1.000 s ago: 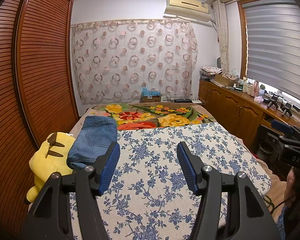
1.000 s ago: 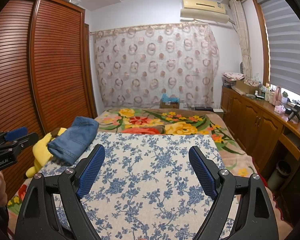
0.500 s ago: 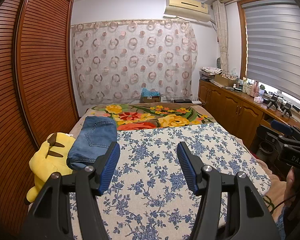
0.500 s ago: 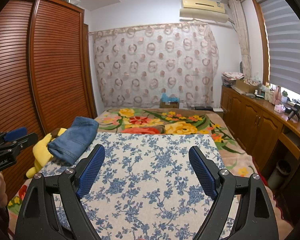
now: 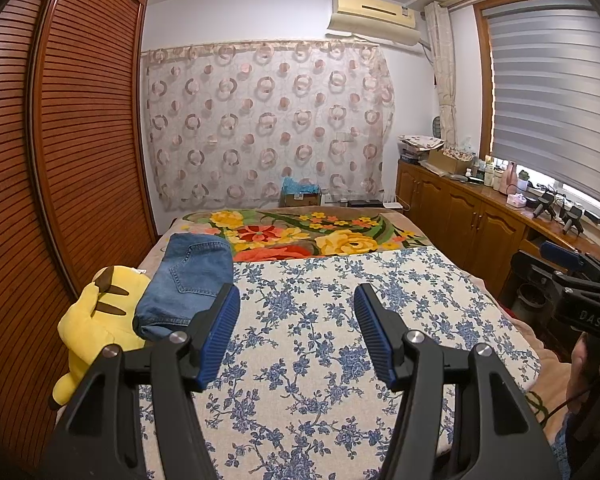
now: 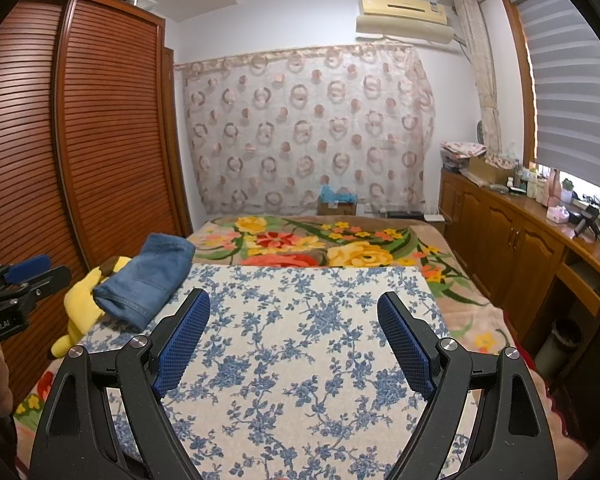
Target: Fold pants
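While the folded blue denim pants lay at the left edge of the bed, partly on a yellow plush toy, the left gripper and right gripper hovered over the blue-flowered white cloth, jaws apart and empty.

Folded jeans beside empty, parted left tongs.
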### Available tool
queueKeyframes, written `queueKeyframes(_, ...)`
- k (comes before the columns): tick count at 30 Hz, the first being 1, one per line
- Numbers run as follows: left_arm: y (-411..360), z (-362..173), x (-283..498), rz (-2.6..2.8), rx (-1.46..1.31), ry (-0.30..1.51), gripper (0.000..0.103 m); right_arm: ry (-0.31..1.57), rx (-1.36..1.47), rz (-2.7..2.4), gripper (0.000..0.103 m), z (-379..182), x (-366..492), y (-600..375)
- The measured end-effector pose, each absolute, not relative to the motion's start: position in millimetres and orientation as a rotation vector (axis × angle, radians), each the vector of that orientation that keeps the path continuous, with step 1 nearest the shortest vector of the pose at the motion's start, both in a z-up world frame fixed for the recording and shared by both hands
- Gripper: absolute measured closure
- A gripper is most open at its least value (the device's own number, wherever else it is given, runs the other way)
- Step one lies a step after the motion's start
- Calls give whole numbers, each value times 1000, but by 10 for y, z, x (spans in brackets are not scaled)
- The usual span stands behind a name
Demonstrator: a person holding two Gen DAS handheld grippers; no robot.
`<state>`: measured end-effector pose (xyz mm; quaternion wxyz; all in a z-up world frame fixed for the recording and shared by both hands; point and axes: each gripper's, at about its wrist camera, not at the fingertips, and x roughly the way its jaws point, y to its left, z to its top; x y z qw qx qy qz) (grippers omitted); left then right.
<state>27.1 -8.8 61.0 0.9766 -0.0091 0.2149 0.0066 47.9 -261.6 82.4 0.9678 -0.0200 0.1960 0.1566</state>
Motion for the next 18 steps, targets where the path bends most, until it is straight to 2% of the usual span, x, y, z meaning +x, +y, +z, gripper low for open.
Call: queueKeyframes(18,-74,600,268,13,-18,433,44,396,-40,316,15,822,478,-2617)
